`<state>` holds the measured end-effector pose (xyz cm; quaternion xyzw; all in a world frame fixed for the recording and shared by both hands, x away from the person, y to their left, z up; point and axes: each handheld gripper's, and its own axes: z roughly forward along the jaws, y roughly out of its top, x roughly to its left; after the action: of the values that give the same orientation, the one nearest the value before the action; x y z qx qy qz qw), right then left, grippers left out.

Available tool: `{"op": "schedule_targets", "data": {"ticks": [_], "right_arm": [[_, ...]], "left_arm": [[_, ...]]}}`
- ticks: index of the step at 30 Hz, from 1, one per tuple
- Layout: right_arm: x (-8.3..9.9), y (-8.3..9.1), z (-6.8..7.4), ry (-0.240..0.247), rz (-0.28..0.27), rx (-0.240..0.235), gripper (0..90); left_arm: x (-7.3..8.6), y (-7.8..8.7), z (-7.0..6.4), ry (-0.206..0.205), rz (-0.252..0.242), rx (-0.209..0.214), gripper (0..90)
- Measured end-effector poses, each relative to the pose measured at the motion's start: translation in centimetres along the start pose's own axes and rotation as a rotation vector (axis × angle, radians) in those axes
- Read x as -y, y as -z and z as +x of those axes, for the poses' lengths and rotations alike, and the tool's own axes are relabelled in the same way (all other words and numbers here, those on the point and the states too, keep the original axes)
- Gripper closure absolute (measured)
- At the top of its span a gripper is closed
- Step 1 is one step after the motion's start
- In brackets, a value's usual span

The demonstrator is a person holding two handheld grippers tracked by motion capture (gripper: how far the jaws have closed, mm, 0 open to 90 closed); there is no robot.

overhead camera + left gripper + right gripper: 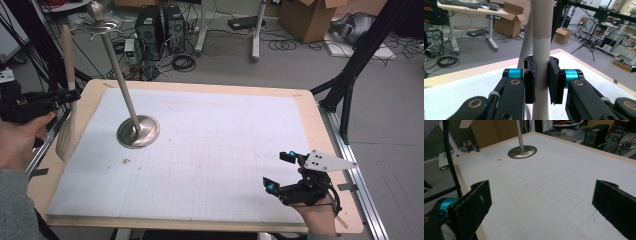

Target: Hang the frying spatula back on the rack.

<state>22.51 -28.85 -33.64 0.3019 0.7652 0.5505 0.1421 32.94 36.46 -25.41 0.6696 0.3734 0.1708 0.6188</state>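
Gripping the pale wooden flat-bladed spatula [541, 62] in my left gripper [67, 95], fingers clamped; right gripper [281, 172] gapes idle; it could swing into the steel round-based stand [138, 131].

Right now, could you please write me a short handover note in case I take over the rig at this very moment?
Left gripper: shut on the handle of a wooden spatula, held upright at the left edge of the table, blade down.
Right gripper: open and holding nothing, above the table's near right corner.
Metal stand: round base on the white mat, left of centre, with its pole rising to a hook rack at the top.
Done: the spatula is picked up and gripped.
Left: probably carrying the spatula to the stand and hanging it there; it is not yet near the pole.
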Motion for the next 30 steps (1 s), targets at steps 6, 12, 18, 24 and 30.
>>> {"op": "schedule_targets", "data": {"ticks": [6,12,18,24,30], "right_arm": [[0.1,0.1,-0.1,-0.005,0.001,0.003,1.5],[0.1,0.1,-0.2,0.000,-0.003,0.004,1.5],[0.1,0.1,-0.1,-0.007,0.003,0.002,1.5],[0.1,0.1,-0.1,-0.006,0.003,0.001,1.5],[0.1,0.0,0.0,-0.002,0.003,-0.001,1.4]], "left_arm": [[-0.1,-0.4,-0.1,0.000,0.002,0.007,77.6],[-0.1,-0.7,-0.1,-0.003,0.008,0.009,77.6],[-0.2,-1.0,-0.3,-0.009,0.018,0.006,77.6],[-0.4,-1.3,-0.5,-0.015,0.028,-0.001,77.6],[-0.1,-2.1,-0.7,-0.016,0.045,-0.012,77.6]]}}
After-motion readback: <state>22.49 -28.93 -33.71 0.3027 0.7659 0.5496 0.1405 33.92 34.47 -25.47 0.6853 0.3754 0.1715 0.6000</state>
